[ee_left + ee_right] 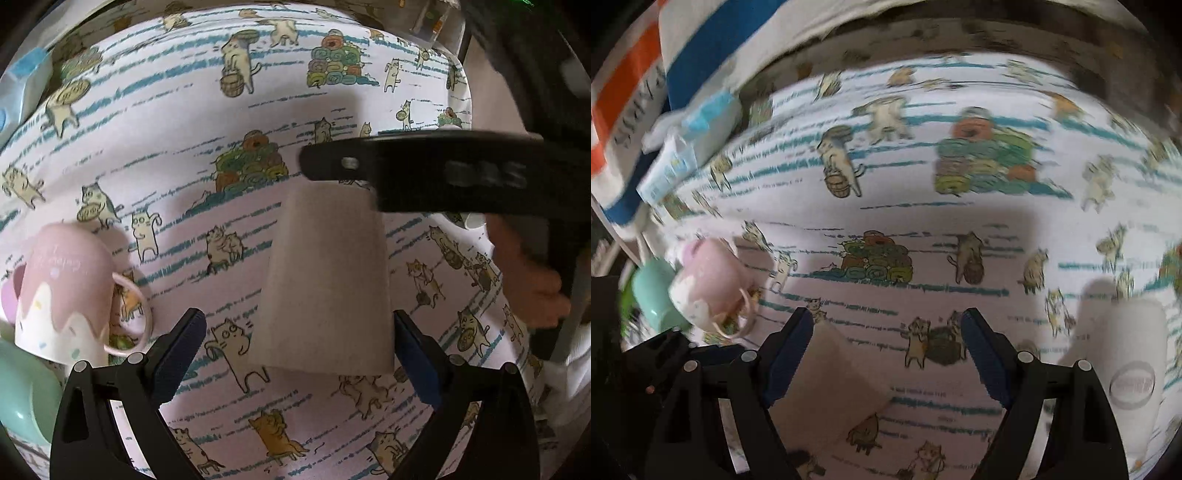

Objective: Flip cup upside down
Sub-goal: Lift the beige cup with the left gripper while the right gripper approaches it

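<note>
A plain beige paper cup (pixel 327 280) stands upside down on the cat-print tablecloth (pixel 184 122), wide rim down, between the fingers of my open left gripper (pixel 301 354); neither pad clearly touches it. My right gripper's black finger (pixel 406 168) crosses above the cup's narrow base. In the right wrist view the same cup (pixel 831 384) lies low, next to the left finger of my open right gripper (pixel 888 354), which holds nothing.
A pink-and-white mug (pixel 68 291) with a handle stands upside down at the left, a mint green cup (pixel 26 391) beside it. A white cup (pixel 1130 369) stands at the right. A tissue pack (pixel 701 129) lies at the far left edge.
</note>
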`<act>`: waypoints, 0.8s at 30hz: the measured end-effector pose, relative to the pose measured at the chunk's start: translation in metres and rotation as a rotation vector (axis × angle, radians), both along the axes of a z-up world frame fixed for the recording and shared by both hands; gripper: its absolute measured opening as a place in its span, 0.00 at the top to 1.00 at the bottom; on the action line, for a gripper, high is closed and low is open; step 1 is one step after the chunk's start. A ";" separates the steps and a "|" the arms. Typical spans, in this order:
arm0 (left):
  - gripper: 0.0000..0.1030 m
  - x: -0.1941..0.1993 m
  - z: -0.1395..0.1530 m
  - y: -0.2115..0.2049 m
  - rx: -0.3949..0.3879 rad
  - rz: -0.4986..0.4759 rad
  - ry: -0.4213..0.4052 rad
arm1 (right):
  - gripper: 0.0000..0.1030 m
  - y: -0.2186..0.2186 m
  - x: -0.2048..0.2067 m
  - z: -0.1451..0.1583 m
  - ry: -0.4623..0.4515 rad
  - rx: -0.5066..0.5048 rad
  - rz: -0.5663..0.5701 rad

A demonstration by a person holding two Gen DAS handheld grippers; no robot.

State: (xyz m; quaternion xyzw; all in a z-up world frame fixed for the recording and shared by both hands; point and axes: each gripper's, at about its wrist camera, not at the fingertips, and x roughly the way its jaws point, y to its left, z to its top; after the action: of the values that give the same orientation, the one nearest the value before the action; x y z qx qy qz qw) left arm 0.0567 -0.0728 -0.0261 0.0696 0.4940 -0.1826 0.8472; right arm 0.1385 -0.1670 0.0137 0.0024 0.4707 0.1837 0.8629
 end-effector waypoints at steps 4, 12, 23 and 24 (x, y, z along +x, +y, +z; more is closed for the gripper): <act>0.05 -0.005 -0.001 0.009 -0.012 0.006 -0.002 | 0.18 0.009 0.016 -0.008 0.080 -0.028 0.016; 0.05 -0.006 0.000 0.033 -0.011 0.048 -0.004 | 0.18 0.001 0.017 -0.013 0.121 -0.105 0.049; 0.05 0.023 0.002 0.061 0.006 0.146 -0.022 | 0.18 -0.041 -0.017 -0.025 0.210 -0.042 0.023; 0.05 0.024 0.002 0.064 0.011 0.149 -0.027 | 0.18 -0.041 -0.020 -0.025 0.209 -0.039 0.026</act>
State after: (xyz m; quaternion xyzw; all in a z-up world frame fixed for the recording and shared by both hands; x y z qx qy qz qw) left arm 0.0806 -0.0092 -0.0245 0.0399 0.4873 -0.1151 0.8647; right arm 0.1183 -0.2084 -0.0118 -0.0012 0.5617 0.1845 0.8065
